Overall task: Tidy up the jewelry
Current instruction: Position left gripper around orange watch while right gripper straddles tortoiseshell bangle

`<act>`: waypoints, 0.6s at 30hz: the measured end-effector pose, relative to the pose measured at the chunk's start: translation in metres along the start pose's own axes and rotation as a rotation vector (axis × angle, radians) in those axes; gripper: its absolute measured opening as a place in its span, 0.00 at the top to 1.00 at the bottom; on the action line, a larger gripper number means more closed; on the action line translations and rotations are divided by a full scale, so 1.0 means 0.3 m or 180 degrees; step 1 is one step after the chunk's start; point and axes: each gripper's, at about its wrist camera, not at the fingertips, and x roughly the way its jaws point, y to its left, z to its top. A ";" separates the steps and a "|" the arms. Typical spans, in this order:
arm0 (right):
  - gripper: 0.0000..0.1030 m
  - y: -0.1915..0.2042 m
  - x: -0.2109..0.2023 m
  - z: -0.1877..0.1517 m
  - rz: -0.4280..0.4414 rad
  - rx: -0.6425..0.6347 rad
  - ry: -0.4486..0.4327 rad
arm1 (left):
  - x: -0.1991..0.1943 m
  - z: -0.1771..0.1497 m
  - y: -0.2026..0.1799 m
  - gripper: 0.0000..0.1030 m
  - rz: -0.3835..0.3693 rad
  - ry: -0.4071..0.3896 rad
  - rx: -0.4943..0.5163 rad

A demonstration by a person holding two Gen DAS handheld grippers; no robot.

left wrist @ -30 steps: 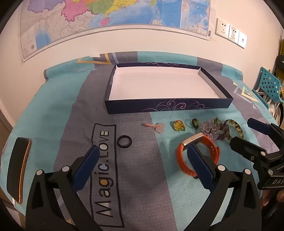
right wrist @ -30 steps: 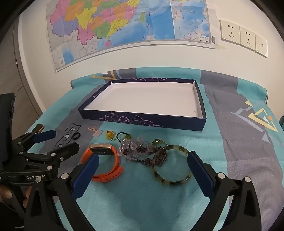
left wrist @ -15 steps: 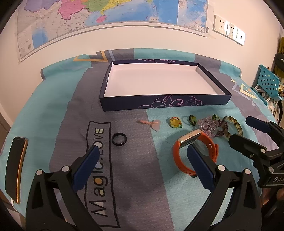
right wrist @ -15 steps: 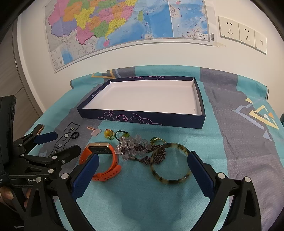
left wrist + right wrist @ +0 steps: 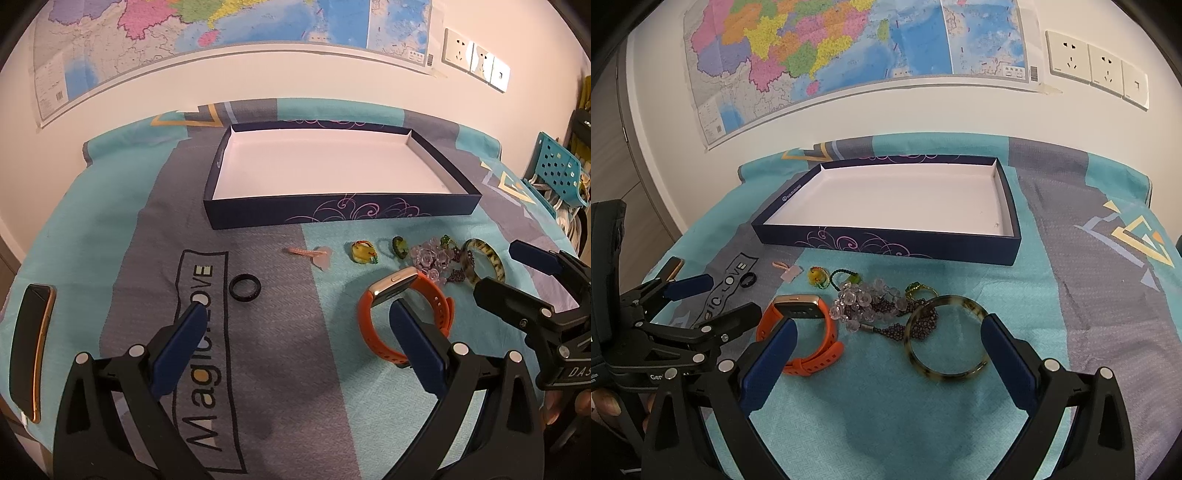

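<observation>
Both grippers have eased slightly forward over the table in the last second, the jewelry sitting a touch nearer their fingers. The left gripper [image 5: 295, 332] hangs spread wide and empty, its right finger just in front of the orange band [image 5: 404, 314], which stands on edge, loop open toward the tongs. The right gripper [image 5: 886, 350], also spread and holding nothing, frames the bangle [image 5: 945, 339] lying flat ahead of it. Beads [image 5: 871, 302], rings and a black ring [image 5: 245, 288] lie beyond. The box [image 5: 886, 242] waits behind them, nothing in it yet.
</observation>
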 end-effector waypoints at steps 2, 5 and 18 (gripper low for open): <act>0.06 0.000 0.001 0.001 0.0005 0.0003 -0.0005 | 0.001 -0.003 -0.006 0.06 -0.0003 0.0004 0.0003; 0.06 -0.001 0.008 0.002 0.0007 0.0004 0.0006 | 0.003 0.000 -0.005 0.06 -0.0013 0.0014 0.0010; 0.06 -0.005 0.008 -0.001 0.0011 0.0027 0.0018 | 0.003 0.001 -0.006 0.06 -0.0027 0.0042 0.0028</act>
